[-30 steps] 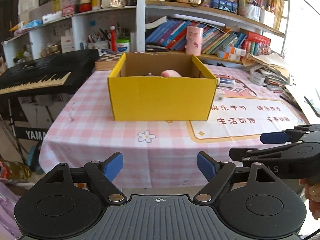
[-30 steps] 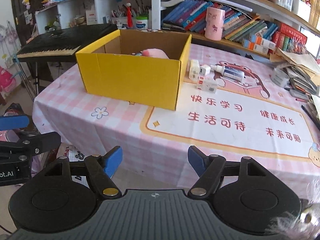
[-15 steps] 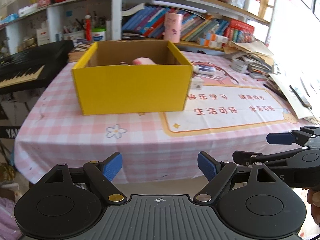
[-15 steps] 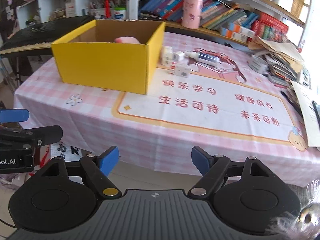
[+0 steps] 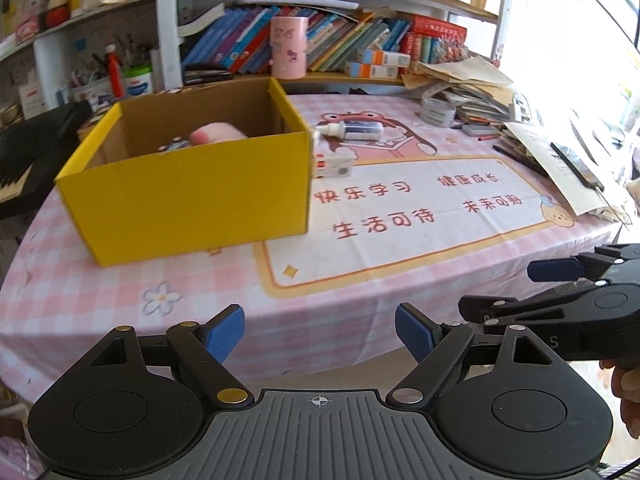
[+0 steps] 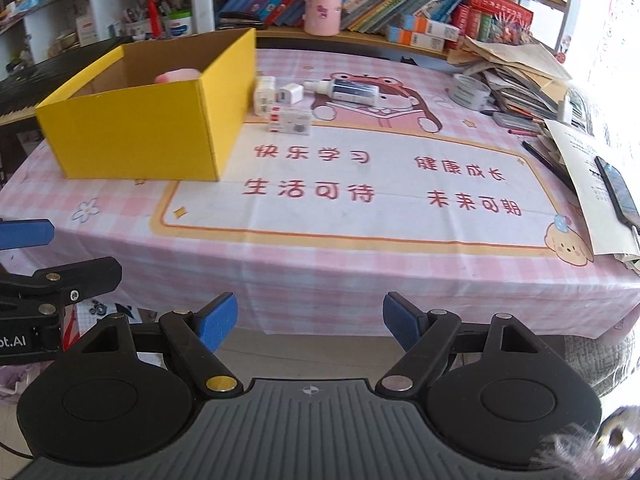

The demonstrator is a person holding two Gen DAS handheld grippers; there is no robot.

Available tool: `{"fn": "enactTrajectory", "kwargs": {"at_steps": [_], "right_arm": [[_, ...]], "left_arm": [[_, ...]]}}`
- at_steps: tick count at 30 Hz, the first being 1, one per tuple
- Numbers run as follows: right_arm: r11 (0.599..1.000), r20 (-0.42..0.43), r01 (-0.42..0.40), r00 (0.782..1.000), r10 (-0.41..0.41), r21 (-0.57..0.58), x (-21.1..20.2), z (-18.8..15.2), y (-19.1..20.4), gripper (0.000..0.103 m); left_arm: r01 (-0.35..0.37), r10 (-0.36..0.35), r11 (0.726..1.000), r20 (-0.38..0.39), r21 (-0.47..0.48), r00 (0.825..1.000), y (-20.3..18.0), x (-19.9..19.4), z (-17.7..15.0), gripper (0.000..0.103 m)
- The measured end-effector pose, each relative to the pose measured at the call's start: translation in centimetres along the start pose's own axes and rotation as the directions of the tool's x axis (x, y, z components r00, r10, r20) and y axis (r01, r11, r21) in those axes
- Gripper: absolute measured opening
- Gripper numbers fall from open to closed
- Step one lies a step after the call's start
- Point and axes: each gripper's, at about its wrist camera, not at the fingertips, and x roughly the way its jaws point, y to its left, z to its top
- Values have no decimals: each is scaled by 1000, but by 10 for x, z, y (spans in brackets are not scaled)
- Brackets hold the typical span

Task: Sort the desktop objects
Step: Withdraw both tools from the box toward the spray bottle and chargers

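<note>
A yellow cardboard box (image 5: 188,196) (image 6: 148,120) stands open-topped on the pink checked tablecloth, with a pink soft object (image 5: 216,134) inside. To its right lie two white plug adapters (image 6: 264,94), a small white carton (image 6: 290,121) (image 5: 332,166) and a white dropper bottle (image 6: 348,90) (image 5: 352,130). My left gripper (image 5: 320,334) hangs open and empty at the table's front edge, below the box's right end. My right gripper (image 6: 310,324) is open and empty too, off the front edge further right; it shows side-on in the left wrist view (image 5: 508,286).
A roll of tape (image 6: 470,90), a heap of papers and books (image 6: 516,68) and a dark phone (image 6: 616,188) crowd the table's right side. A black keyboard (image 5: 24,152) stands left of the table. Bookshelves and a pink cup (image 6: 322,4) are behind.
Both grippers have slid to the right along the table's front edge and turned a little, so the yellow box now sits further left in both views. Neither holds anything.
</note>
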Motion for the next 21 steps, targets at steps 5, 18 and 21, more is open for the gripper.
{"fn": "enactTrajectory", "kwargs": {"at_steps": [5, 18, 21], "right_arm": [[1000, -3, -1, 1000, 1, 7, 14, 11, -20, 79], [999, 25, -27, 999, 28, -47, 60, 75, -94, 79], [998, 38, -42, 998, 44, -40, 73, 92, -115, 78]], "left_arm": [[-2, 2, 1000, -3, 20, 1000, -15, 18, 16, 85], [-46, 48, 998, 42, -53, 998, -60, 80, 78, 85], [-75, 80, 994, 60, -80, 995, -70, 93, 92, 85]]}}
